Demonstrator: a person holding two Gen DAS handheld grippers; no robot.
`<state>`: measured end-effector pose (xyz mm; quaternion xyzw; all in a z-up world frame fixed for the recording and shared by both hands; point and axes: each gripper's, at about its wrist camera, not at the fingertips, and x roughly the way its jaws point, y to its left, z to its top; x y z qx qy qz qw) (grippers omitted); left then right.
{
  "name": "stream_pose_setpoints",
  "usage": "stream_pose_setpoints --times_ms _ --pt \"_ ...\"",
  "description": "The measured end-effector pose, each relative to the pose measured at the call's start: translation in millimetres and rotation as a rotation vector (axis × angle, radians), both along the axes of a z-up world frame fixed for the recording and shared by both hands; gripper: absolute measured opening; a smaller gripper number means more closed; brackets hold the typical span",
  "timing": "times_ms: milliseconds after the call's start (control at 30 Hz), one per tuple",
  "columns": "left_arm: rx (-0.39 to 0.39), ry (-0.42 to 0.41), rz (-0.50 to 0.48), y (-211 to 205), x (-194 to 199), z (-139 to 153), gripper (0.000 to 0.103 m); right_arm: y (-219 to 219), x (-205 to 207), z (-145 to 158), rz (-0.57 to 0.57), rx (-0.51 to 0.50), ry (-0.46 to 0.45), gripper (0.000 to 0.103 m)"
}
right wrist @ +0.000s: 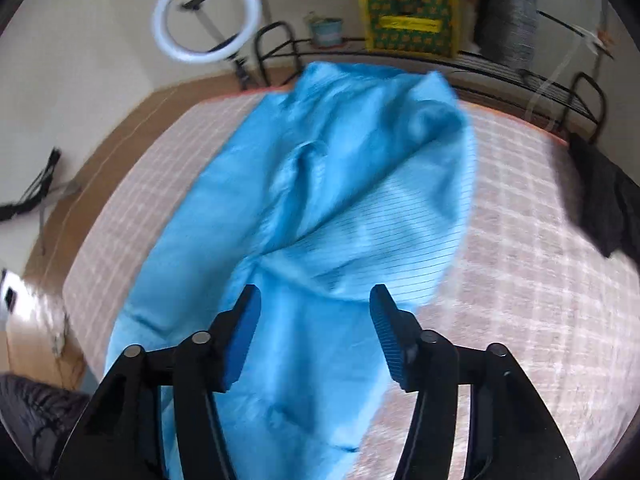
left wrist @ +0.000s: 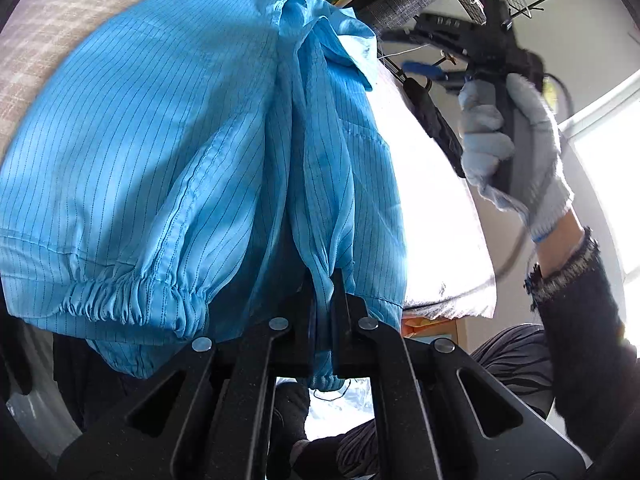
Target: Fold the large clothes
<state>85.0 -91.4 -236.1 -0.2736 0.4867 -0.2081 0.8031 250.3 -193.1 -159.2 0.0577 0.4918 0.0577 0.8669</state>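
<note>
A large blue pin-striped garment [left wrist: 180,152] with an elastic cuff [left wrist: 132,300] hangs bunched in front of the left wrist camera. My left gripper [left wrist: 323,300] is shut on a fold of it and lifts it off the bed. In the right wrist view the same garment [right wrist: 320,208] lies spread along the bed, blurred by motion. My right gripper [right wrist: 316,320] is open and empty just above the cloth. It also shows in the left wrist view [left wrist: 424,70], held high at the upper right by a gloved hand [left wrist: 508,148].
The bed has a pale pink checked cover [right wrist: 540,280]. A ring light [right wrist: 206,16], a black metal rack [right wrist: 440,60] with a yellow-green box [right wrist: 408,20] and a small bucket [right wrist: 326,30] stand behind it. Dark clothing [right wrist: 604,200] lies at the bed's right edge.
</note>
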Motion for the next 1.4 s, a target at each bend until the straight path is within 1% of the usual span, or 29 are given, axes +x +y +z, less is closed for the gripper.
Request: stream_pose_setpoints --times_ms 33,100,167,233,267,367,400,433,467,533,600,667,733,833,933,1000,1033,1100,1133,1167,1200,1233,1267,1333,1400 --pt "0.007 -0.003 -0.003 -2 0 0 0.003 -23 7 -3 -0.078 0.0 0.0 0.057" --pt "0.017 -0.006 -0.009 -4 -4 0 0.003 -68 25 -17 -0.212 0.056 0.029 0.057" --pt "0.015 0.0 -0.011 -2 -2 -1 0.003 -102 40 -37 -0.289 0.154 0.06 0.057" --pt "0.018 0.007 -0.01 -2 0 -1 0.003 -115 51 -52 -0.296 0.255 0.062 0.057" --pt "0.014 0.012 -0.011 -4 1 -2 0.003 -115 57 -59 -0.288 0.282 0.067 0.057" --pt "0.011 0.023 -0.009 -4 3 -3 0.003 -102 75 -71 -0.226 0.292 0.089 0.056" --pt "0.012 0.025 -0.008 -4 3 -4 0.003 -97 81 -72 -0.206 0.284 0.096 0.039" --pt "0.01 0.026 -0.009 -5 3 -5 0.003 -91 85 -72 -0.184 0.283 0.103 0.007" --pt "0.007 0.027 -0.009 -6 3 -5 0.003 -87 87 -71 -0.17 0.286 0.118 0.001" --pt "0.0 0.026 -0.011 -5 4 -6 0.003 -88 93 -59 -0.179 0.289 0.104 0.001" --pt "-0.013 0.026 -0.018 -6 4 -7 0.003 -85 100 -41 -0.172 0.315 0.089 0.001" --pt "-0.021 0.028 -0.02 -4 4 -8 0.003 -77 111 -20 -0.177 0.325 0.076 0.001" --pt "-0.052 0.044 -0.016 -1 5 -11 0.003 -64 129 -2 -0.172 0.346 0.059 0.001" --pt "-0.075 0.062 -0.009 3 6 -15 0.003 -29 160 11 -0.153 0.287 0.052 0.001" --pt "-0.077 0.062 -0.013 3 7 -16 0.003 10 200 1 -0.133 0.219 0.08 0.001" --pt "-0.086 0.068 -0.012 5 7 -18 0.003 31 223 -16 -0.123 0.16 0.094 0.001" --pt "-0.09 0.072 -0.012 8 9 -17 0.003 40 234 -27 -0.129 0.138 0.105 0.003" --pt "-0.095 0.076 -0.007 10 10 -17 0.003 53 252 -52 -0.12 0.142 0.14 0.004" --pt "-0.097 0.077 -0.007 12 10 -19 0.003 57 258 -62 -0.1 0.162 0.177 0.01" --pt "-0.098 0.077 -0.007 15 9 -20 0.003 58 261 -69 -0.081 0.178 0.204 0.01" --pt "-0.101 0.078 -0.007 16 8 -20 0.003 61 261 -68 -0.073 0.172 0.202 0.01" --pt "-0.105 0.079 -0.006 17 8 -20 0.003 62 256 -62 -0.062 0.16 0.174 0.01" --pt "-0.108 0.079 -0.008 22 5 -19 0.003 61 250 -52 -0.045 0.165 0.146 0.012" --pt "-0.114 0.077 -0.006 26 4 -18 0.003 53 230 -26 -0.019 0.208 0.101 0.024" --pt "-0.117 0.074 -0.01 27 3 -15 0.003 42 206 2 -0.009 0.208 0.038 0.025"
